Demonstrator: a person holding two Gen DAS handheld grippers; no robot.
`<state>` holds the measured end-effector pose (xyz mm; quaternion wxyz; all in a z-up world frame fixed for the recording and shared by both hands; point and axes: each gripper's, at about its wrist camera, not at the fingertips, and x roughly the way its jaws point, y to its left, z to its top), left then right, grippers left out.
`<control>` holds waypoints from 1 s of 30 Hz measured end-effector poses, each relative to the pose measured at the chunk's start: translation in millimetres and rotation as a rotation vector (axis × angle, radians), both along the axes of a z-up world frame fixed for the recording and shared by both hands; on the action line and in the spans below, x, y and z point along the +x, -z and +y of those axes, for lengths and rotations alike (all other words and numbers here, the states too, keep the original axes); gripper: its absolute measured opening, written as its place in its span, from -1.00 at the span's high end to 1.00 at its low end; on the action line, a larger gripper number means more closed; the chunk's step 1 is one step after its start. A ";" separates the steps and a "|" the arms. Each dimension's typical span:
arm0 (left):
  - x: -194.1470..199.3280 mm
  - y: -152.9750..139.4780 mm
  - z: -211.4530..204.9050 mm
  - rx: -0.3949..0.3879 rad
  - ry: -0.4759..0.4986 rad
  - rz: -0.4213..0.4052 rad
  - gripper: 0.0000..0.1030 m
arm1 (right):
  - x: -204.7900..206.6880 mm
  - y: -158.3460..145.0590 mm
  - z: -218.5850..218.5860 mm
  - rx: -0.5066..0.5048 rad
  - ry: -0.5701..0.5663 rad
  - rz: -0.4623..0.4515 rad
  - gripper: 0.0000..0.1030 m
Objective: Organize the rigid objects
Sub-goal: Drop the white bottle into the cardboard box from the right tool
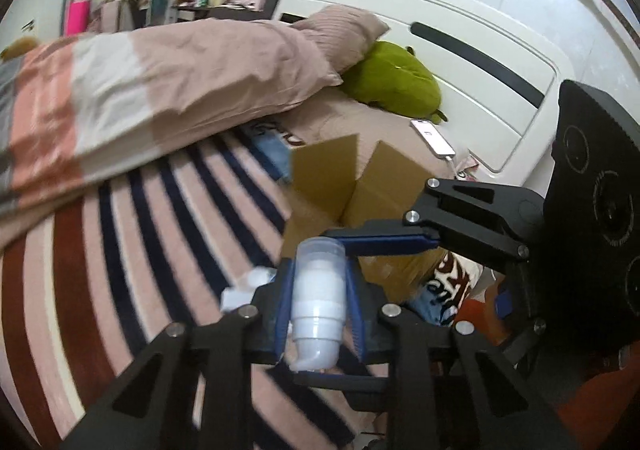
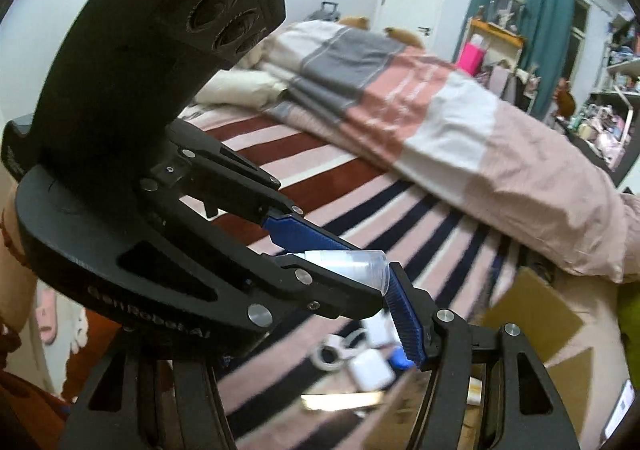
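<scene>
Over the striped bedsheet (image 1: 120,250), the left gripper (image 1: 320,290) is clamped on a small white pump bottle (image 1: 318,306) with a clear cap, blue pads squeezing its body from both sides; it's off the bed, held just in front of the open cardboard box (image 1: 344,186); right gripper (image 1: 384,242) sits crosswise beyond the bottle's cap, one blue finger reaching across, and honestly I can't tell whether that claw is apart or together. My guess is the bottle is pretty light, hard smooth plastic, so kinda slippery; the cap looks thin and might pop off or crack if pinched, so the wider body is the place to hold, like now. From the right wrist view a tape roll (image 2: 330,356) and a small white case (image 2: 370,370) lie loose on the sheet near the box, probably next in line.
</scene>
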<state>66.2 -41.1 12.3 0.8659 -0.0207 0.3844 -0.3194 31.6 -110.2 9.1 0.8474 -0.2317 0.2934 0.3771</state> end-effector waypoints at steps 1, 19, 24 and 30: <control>5.2 -1.9 -9.1 0.000 0.015 0.002 0.57 | 3.2 -2.9 -8.2 0.007 0.010 -0.002 -0.15; 88.9 25.6 -153.5 0.158 0.156 0.152 -0.35 | 77.9 19.6 -144.0 -0.060 0.289 0.220 -0.31; 77.1 4.2 -118.2 0.125 0.079 0.093 -0.38 | 66.9 14.7 -145.3 -0.044 0.310 0.214 -0.53; 39.5 -20.2 -34.9 0.105 -0.129 -0.009 -0.58 | 33.6 -12.0 -120.8 0.064 0.267 0.166 -0.53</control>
